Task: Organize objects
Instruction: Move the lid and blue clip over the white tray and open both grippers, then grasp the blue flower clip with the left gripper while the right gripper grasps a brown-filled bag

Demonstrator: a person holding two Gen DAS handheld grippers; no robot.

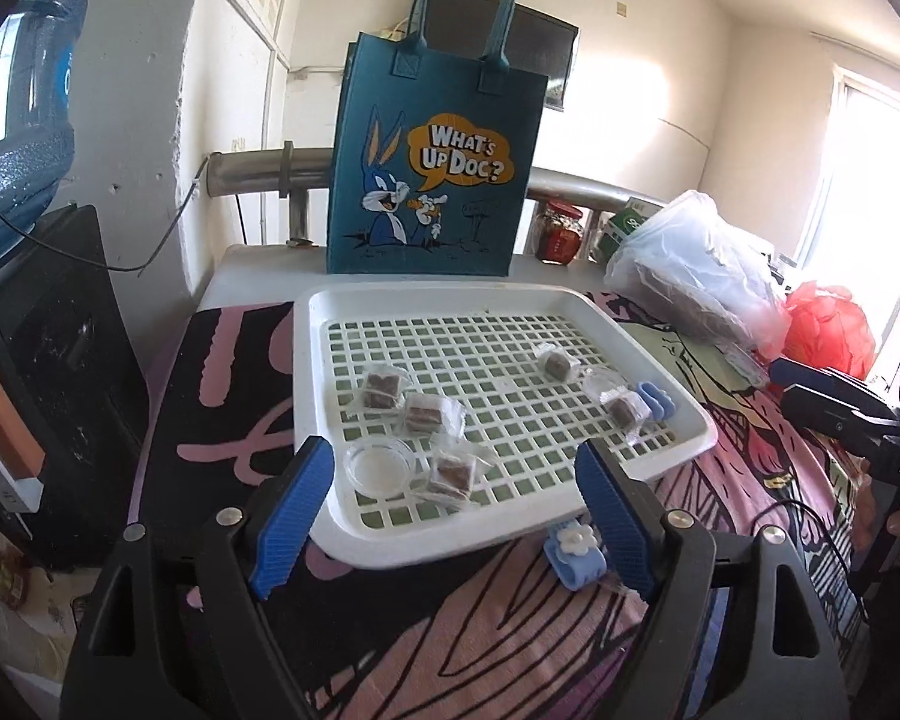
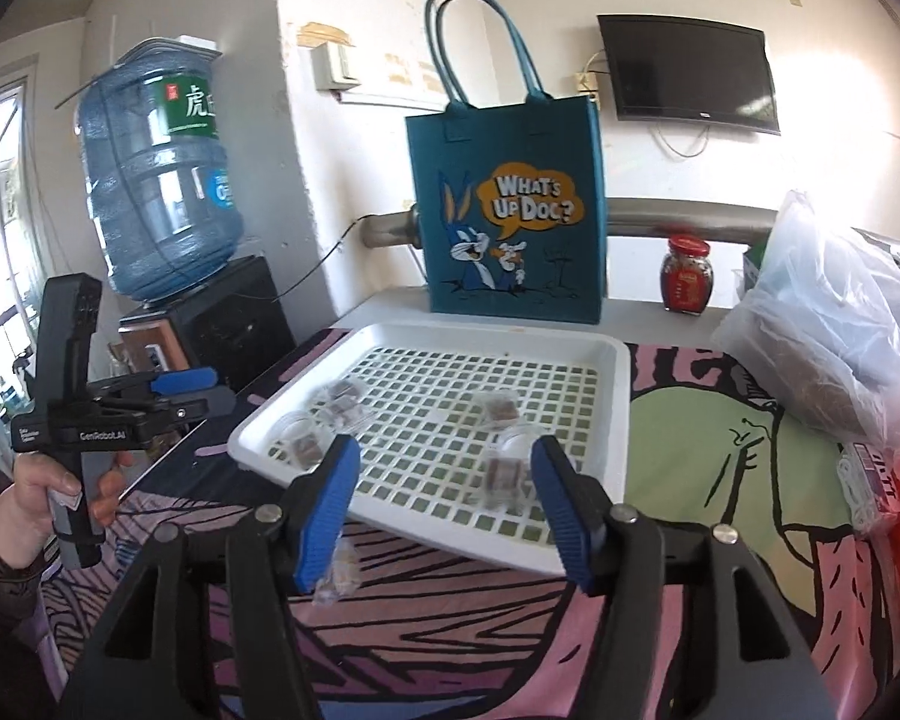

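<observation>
A white slotted tray (image 1: 678, 447) (image 2: 615, 408) lies on the patterned cloth. In it are several wrapped brown candies (image 1: 423, 414) (image 2: 505, 477), two clear round lids (image 1: 379, 467) and a light blue clip (image 1: 655, 399). A second blue clip with a white flower (image 1: 573, 558) lies on the cloth by the tray's near edge. A loose wrapped candy (image 2: 337, 576) lies on the cloth below the tray. My left gripper (image 1: 453, 468) is open and empty over the tray's near edge. My right gripper (image 2: 444, 474) is open and empty at the tray's near edge.
A blue cartoon tote bag (image 1: 438, 180) (image 2: 510, 210) stands behind the tray. A red-lidded jar (image 2: 685, 276), clear plastic bags (image 2: 828, 324) and a red bag (image 1: 828, 324) sit at the right. A water jug (image 2: 156, 180) on a black stand is at the left.
</observation>
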